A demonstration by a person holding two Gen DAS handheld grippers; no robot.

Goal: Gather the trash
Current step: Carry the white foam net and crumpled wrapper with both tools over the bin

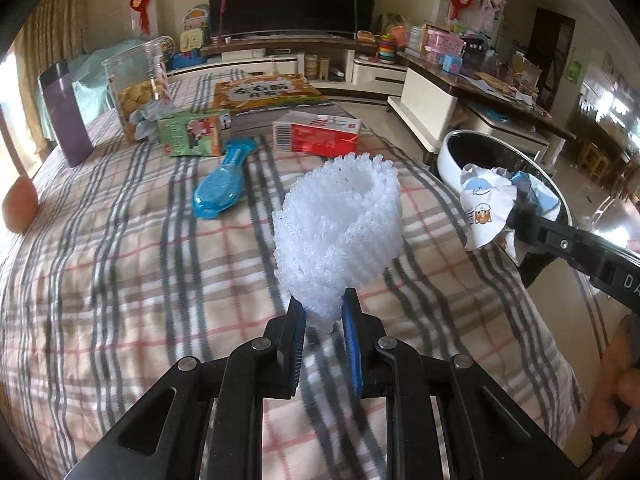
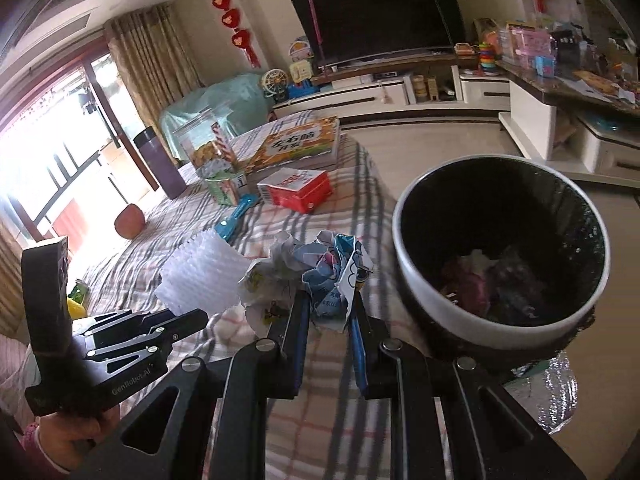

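Living-room setting: television on a low white cabinet at the back, and in front a table under a plaid cloth (image 1: 120,260) with grey and red lines. On the cloth stand a purple tumbler (image 1: 66,114), a clear biscuit jar (image 1: 138,84), a green carton (image 1: 196,132), a red-and-white box (image 1: 316,133), a large picture book (image 1: 264,94) and a blue hairbrush (image 1: 222,186) lying flat.

Left gripper (image 1: 323,318): jaws nearly closed, pinching the lower end of a white foam fruit net (image 1: 340,232), which stands upright above the fingertips over the cloth.

Right gripper (image 2: 330,312): jaws narrowed onto a crumpled paper wad (image 2: 316,276), white with blue print, held clear of the cloth. The wad sits just beside the near rim of the trash bin (image 2: 416,280), on the table side, not yet over the opening.

Bin: round, white rim, black interior, standing at the table's right edge. Some discarded items already lie at the bottom; what they are cannot be made out
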